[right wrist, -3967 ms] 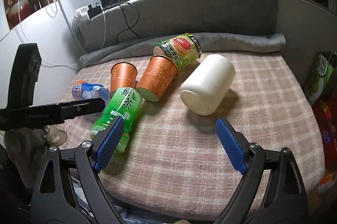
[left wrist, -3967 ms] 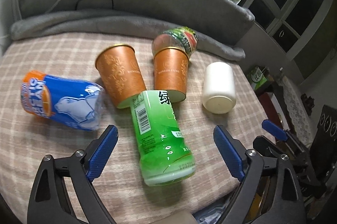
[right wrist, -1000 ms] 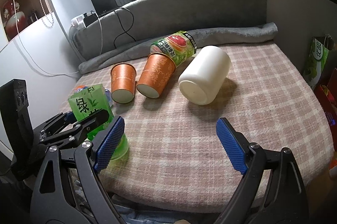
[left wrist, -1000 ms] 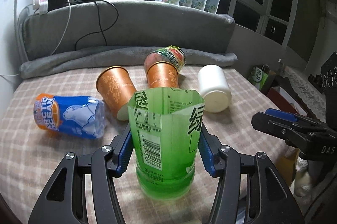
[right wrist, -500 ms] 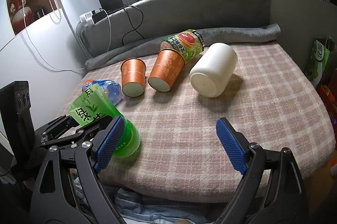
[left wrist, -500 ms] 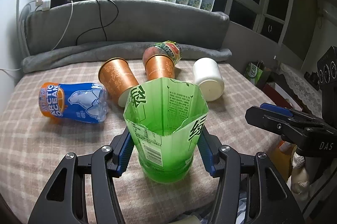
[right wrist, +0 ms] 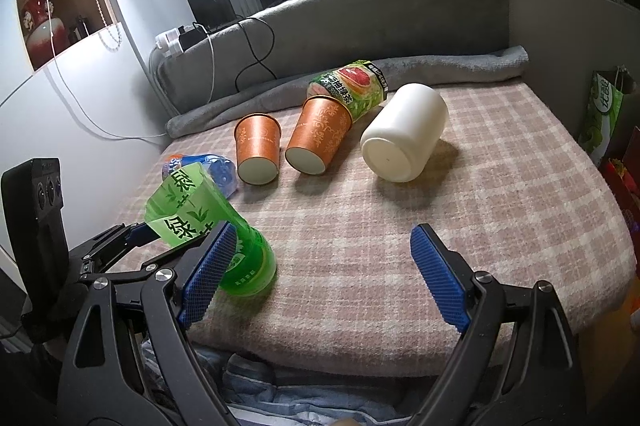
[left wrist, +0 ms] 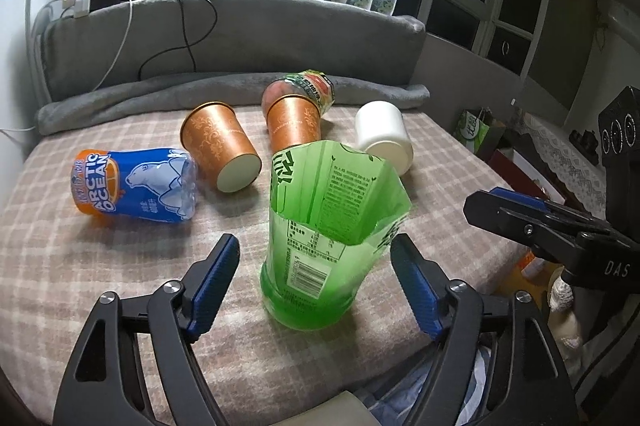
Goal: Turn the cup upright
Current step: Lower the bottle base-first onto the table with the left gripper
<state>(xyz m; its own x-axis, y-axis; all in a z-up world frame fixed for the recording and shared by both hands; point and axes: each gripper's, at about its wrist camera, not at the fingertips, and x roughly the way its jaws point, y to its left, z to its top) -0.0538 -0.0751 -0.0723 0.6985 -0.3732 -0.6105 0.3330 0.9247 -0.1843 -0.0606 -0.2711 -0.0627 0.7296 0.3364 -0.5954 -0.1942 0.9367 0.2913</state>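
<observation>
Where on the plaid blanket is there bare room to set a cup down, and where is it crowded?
Free: the blanket between the white cup and the right edge, and the front strip beside the green cup. Crowded: the back, where the orange cups, blue bottle and green can lie close together.

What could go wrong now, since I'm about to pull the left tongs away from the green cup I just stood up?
The cut green plastic bottle cup stands between the open left tongs, near the front edge of the soft checked blanket. In the right wrist view it seems to lean, so it may topple once left alone. A blue pad could clip its flared rim on retreat and knock it off the edge.
</observation>
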